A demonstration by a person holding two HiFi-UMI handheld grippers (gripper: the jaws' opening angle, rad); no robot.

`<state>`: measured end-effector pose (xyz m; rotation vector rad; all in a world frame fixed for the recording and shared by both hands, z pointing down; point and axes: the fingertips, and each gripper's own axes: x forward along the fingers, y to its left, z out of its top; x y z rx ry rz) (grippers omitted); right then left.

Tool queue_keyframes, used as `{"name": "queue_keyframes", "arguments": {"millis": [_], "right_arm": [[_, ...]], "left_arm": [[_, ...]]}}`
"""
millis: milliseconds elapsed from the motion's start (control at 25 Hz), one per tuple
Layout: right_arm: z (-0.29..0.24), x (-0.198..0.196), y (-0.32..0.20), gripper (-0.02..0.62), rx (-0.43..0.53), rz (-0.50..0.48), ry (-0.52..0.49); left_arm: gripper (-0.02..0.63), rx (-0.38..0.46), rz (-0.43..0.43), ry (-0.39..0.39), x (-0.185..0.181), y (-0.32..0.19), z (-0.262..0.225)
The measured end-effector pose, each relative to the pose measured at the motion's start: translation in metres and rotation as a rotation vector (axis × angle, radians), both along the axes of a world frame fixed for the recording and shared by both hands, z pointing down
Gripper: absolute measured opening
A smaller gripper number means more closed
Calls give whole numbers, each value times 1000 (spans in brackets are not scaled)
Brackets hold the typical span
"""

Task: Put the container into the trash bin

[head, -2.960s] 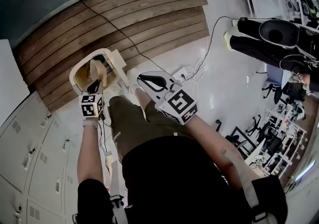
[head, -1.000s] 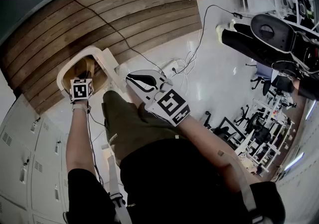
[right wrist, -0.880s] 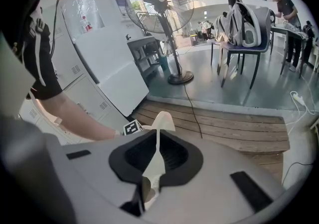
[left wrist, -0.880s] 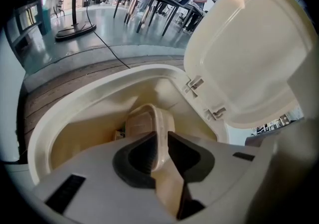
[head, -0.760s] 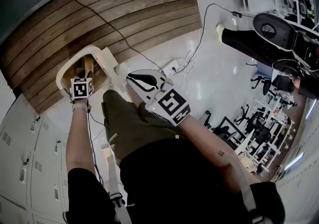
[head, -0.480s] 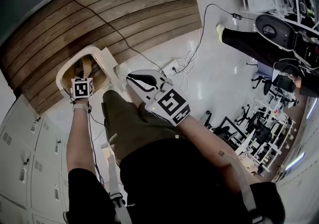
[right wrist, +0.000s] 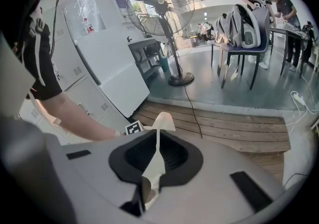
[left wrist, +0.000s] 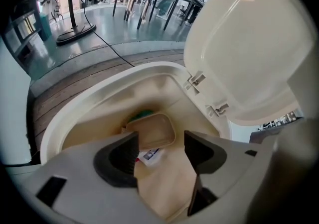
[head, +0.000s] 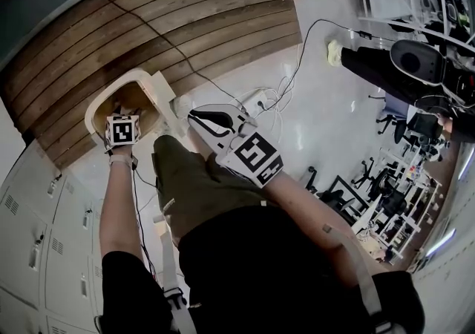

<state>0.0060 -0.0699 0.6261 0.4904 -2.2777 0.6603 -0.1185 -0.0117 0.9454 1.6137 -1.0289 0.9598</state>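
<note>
Container (left wrist: 152, 131): in trash bin (left wrist: 84, 101), long axis 8-to-2 o'clock; head view cannot show it.
Left gripper (left wrist: 160, 141): opening above it.
Right gripper (right wrist: 155, 153): pinching white strip (right wrist: 163, 121).

Container (left wrist: 152, 129) in trash bin (left wrist: 149, 68)

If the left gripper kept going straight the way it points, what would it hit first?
Probably the beige container lying in the open trash bin, just beyond the left gripper, whose jaws are opening; depth is unclear.
</note>
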Motion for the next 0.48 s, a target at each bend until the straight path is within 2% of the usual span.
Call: {"name": "queue_keyframes", "arguments": {"millis": [480], "right_arm": [[-15,0,0,31,17,-5,-19]], "left_arm": [[281,22,-5,5,1,-4,-25]]}}
